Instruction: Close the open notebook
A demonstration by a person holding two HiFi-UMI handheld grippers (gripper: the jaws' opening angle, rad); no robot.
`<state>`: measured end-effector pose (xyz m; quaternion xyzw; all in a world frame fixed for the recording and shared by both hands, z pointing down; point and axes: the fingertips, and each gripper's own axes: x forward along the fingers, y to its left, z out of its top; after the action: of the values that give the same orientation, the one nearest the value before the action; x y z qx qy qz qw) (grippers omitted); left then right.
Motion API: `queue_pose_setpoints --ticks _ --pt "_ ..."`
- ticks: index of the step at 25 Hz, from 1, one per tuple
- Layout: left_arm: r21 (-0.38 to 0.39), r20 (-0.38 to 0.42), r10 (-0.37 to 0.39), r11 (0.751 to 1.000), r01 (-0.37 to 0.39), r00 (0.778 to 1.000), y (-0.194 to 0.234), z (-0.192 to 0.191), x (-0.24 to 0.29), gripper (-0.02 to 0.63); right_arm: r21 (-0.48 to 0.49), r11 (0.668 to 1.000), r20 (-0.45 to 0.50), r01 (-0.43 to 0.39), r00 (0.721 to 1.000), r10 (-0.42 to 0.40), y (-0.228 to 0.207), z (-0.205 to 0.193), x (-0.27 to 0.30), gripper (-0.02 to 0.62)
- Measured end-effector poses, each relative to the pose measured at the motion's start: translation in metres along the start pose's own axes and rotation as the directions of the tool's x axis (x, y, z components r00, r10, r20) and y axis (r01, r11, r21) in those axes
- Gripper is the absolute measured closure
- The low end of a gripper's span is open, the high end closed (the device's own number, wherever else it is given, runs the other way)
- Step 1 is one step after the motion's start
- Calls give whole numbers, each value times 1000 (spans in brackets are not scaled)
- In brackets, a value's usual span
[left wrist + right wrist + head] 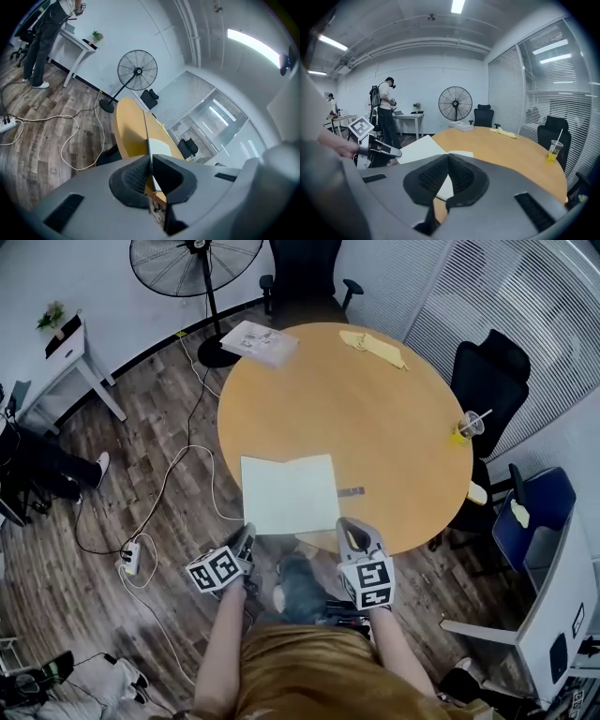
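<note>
The open notebook (pixel 286 493) lies with white pages up at the near edge of the round wooden table (pixel 394 427). My left gripper (pixel 248 535) is at its near left corner. In the left gripper view the left gripper (pixel 151 159) is shut on the thin edge of the notebook's left leaf (pixel 146 136), which stands on edge between the pads. The right gripper view shows that leaf (pixel 423 148) lifted off the table. My right gripper (pixel 352 526) sits at the near right corner, and there the right gripper (pixel 448 157) is shut with nothing between its pads.
On the table are a stack of papers (pixel 260 341), a yellow cloth (pixel 375 348), a cup with a straw (pixel 466 427) and a small dark object (pixel 352 491). Black chairs (pixel 492 371) ring the table. A fan (pixel 197 263) and floor cables (pixel 178 474) are on the left.
</note>
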<state>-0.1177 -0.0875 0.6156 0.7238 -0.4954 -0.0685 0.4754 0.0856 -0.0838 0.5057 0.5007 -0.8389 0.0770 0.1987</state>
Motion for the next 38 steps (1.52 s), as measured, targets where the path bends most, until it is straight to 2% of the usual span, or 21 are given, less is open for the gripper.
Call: queue_pose_setpoints --ticks 13,26,31,34,38 --pt "107 -4 -17 994 17 1000 -17 16 4 569 8 1000 18 22 1000 -22 0 8 -5 583" --pt "251 -16 -37 967 40 999 -45 22 11 566 9 1000 16 23 1000 -23 -3 10 -5 583" --pt "283 -31 -43 958 51 999 -49 20 11 566 5 1000 13 11 1000 -11 0 8 -4 583" --pt "325 -52 -45 944 59 998 -55 18 12 565 5 1000 12 2 1000 -2 1 8 -3 583" --pt "409 -89 -59 908 90 994 -70 14 17 555 9 1000 14 -2 1000 2 0 10 -1 583"
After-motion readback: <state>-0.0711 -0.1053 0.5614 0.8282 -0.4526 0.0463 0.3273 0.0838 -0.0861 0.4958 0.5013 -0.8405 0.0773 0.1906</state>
